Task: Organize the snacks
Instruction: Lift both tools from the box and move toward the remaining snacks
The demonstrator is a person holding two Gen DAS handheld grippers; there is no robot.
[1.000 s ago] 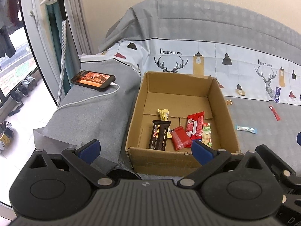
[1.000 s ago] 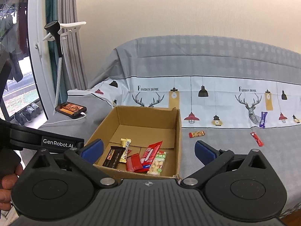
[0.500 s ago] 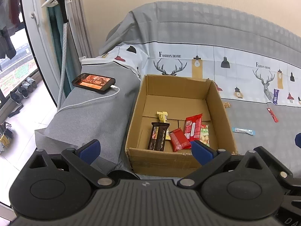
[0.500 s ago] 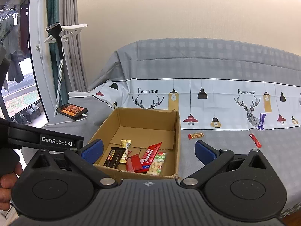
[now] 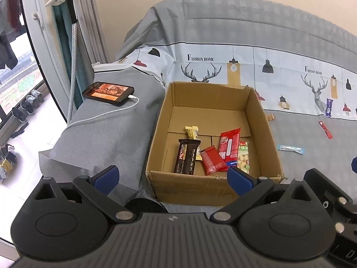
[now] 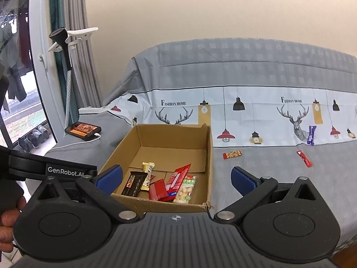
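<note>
Left hand-held gripper [image 5: 171, 176] spread wide, empty — cardboard box [image 5: 207, 187] front partly hidden

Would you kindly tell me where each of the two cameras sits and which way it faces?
Left wrist: rides the left gripper, looking forward and down into the cardboard box on the covered sofa; its blue-tipped fingers show, open and empty.
Right wrist: rides the right gripper, farther right, facing the sofa back; its open fingers, the left gripper's body and a hand show.
Shared: box, snacks inside it, phone, red stick pack.
</note>
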